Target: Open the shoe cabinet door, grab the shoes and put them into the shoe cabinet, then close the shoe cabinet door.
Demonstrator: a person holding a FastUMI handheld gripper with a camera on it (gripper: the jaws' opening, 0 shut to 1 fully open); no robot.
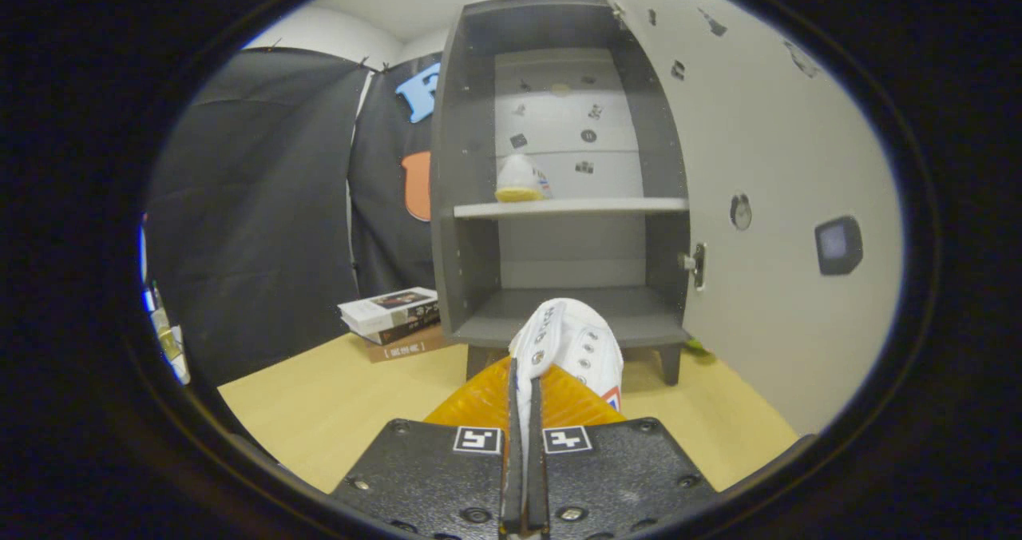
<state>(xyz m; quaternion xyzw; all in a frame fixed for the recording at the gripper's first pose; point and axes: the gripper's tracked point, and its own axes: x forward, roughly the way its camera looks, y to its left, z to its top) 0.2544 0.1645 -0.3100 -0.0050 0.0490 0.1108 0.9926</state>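
I have the gripper (523,412) with its fingers pressed nearly together on a thin edge of the white canvas shoe with the ribbed amber rubber sole (568,348), held just ahead of the dark grey open cabinet (467,204). On its pale upper shelf stands what looks like the second white shoe (518,180). The cabinet's white door (766,228) is open at the right. A stack of books (395,320) lies on the smooth light wooden table (319,404).

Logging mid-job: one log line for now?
door open | gripper shut on shoe | before lower shelf | other shoe on upper shelf
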